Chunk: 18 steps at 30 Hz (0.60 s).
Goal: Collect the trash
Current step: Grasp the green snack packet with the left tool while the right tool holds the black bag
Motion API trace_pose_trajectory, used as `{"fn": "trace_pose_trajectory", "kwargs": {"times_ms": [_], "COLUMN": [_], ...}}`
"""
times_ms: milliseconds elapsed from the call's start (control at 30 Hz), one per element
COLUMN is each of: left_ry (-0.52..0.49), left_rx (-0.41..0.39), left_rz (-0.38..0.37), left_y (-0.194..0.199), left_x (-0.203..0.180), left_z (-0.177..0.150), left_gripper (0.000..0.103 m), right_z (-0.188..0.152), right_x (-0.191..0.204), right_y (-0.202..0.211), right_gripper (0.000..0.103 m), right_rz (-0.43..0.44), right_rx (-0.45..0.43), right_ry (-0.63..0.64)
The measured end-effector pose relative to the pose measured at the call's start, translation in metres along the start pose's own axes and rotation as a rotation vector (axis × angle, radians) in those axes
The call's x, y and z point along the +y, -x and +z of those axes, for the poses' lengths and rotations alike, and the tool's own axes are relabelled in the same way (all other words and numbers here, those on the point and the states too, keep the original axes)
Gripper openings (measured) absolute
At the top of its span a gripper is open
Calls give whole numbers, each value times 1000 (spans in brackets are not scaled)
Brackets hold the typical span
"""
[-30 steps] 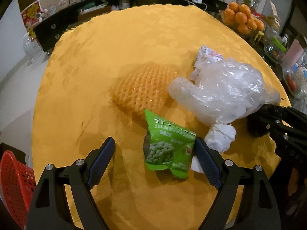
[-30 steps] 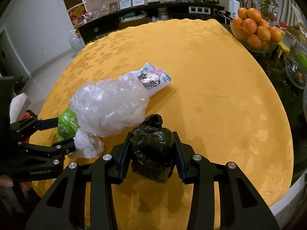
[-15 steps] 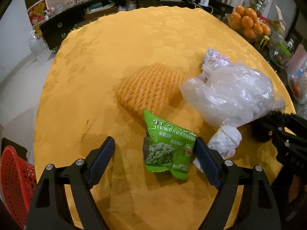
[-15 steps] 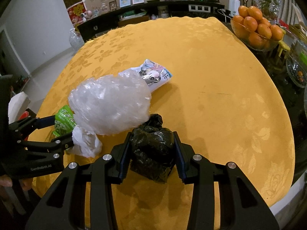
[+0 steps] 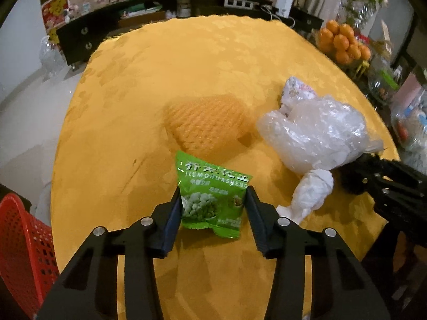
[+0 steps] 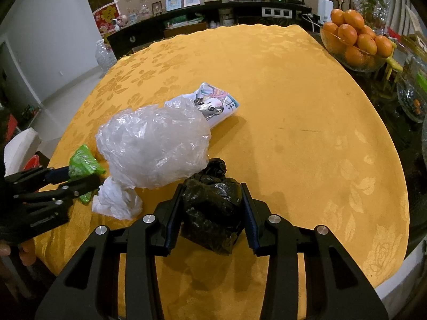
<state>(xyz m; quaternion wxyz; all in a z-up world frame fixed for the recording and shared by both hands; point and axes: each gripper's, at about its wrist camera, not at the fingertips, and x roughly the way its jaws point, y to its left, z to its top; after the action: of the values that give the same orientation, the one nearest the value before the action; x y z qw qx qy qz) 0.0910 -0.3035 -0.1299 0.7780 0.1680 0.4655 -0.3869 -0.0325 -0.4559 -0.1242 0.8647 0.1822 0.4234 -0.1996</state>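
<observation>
While the right gripper (image 6: 212, 208) keeps its jaws clenched on the black bag (image 6: 213, 208), the left gripper (image 5: 212, 208), wide a second ago, is closing its jaws against the green snack packet (image 5: 210, 194) at lower centre of the table (image 5: 186, 66), making it ready to lift.

Warm, fairly dim indoor light falls from overhead, so the yellow cloth on the counter (image 6: 293, 112) glows brightest mid-frame and dulls toward the near edge. Soft shadows pool under the clear plastic bag (image 6: 154, 144), which carries small white glints. The left wrist view is smeared and soft; the right is sharper. Both bulge, with black corners and bent edges.
</observation>
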Motion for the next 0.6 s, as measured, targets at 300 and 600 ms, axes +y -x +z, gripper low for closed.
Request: {"fn": "trace_pose_trajectory", "kwargs": {"times_ms": [300,600], "left_ry": [18,75], "left_rx": [-90,-182], "left_rz": [-8,31], "left_y": [44,94], "left_x": [10,38], "left_z": [-14,-25], "left_gripper": [41,42], "right_z": [-3,-1], "right_x": [3,10], "right_y": [18,51], "right_gripper": [39,39], "right_rz": [-19,-17], "right_rx": [-40,-76], "right_ry": [12,31]}}
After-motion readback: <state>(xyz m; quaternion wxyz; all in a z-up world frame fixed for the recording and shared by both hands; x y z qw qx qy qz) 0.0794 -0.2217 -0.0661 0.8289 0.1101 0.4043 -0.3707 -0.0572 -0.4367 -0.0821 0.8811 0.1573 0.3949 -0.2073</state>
